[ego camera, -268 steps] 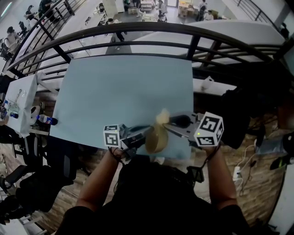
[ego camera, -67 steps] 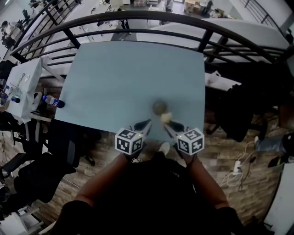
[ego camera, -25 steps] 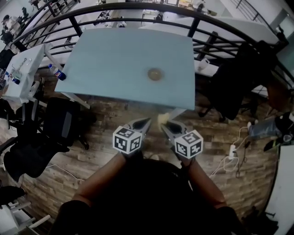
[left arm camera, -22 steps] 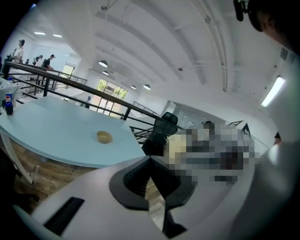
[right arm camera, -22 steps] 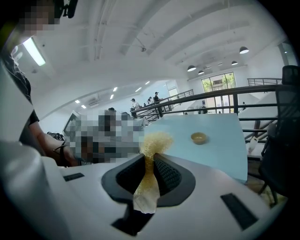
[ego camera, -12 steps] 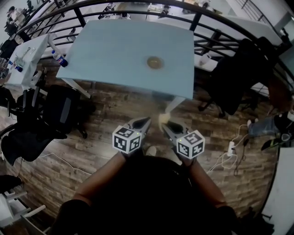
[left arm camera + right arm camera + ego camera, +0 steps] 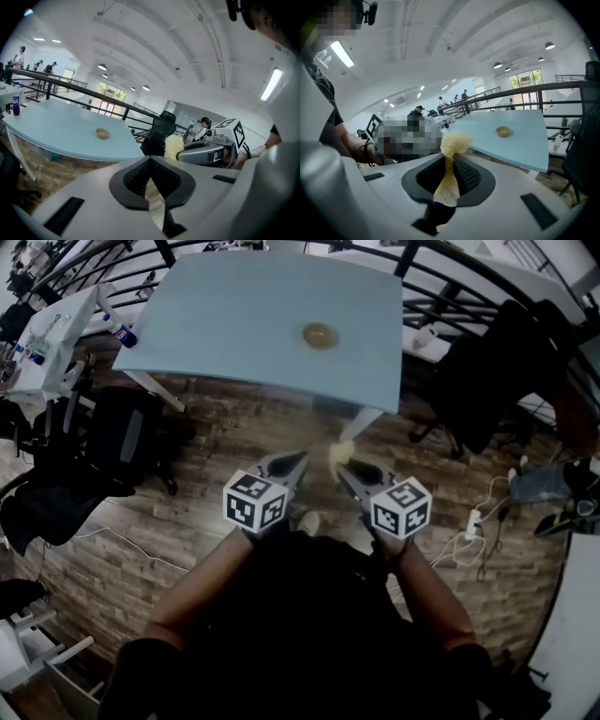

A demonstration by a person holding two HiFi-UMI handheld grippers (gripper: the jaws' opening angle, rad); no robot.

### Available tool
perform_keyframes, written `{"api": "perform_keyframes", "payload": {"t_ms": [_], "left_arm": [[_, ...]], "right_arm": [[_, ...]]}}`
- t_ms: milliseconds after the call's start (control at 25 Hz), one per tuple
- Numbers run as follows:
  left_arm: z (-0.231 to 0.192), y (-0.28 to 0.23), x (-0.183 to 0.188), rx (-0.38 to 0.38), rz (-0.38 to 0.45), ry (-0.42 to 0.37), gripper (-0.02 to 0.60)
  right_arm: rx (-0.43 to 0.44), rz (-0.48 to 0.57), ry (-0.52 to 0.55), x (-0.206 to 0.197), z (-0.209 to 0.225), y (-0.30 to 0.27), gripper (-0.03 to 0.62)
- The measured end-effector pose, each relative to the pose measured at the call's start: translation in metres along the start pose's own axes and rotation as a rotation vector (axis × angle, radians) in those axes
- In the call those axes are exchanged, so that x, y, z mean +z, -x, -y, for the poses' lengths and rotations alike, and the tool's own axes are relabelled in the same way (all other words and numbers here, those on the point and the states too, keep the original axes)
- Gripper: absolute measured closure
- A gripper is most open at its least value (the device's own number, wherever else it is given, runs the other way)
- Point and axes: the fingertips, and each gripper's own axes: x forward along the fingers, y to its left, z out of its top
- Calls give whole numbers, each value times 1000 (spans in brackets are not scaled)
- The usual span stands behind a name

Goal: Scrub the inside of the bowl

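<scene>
Small tan bowl (image 7: 320, 335) sits alone on the pale blue table (image 7: 234, 315), in the upper middle of the head view, well apart from both tools. The left hand-held gripper (image 7: 298, 458) has its jaws together with nothing between them. The right hand-held gripper (image 7: 343, 468) is clamped on a yellowish fibrous scrubber (image 7: 339, 452). Both hang at the frame's centre over the brown wooden floor (image 7: 225, 427), off the table's near edge. No scrubbing is under way, and I cannot tell whether the bowl's inside is clean. To scrub, I judge, both grippers must first reach the bowl, one to steady it.
</scene>
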Motion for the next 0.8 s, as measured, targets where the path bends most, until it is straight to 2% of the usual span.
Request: {"api": "perform_keyframes", "payload": {"t_ms": [200, 480, 800], "left_arm": [[-7, 3, -1, 20, -4, 10, 584], [-5, -9, 2, -3, -39, -24, 584], [-9, -18, 16, -18, -30, -29, 584]], "right_arm": [[25, -3, 1, 0, 5, -2, 530], [11, -9, -12, 4, 20, -6, 530], [0, -3, -11, 16, 25, -13, 530]]}}
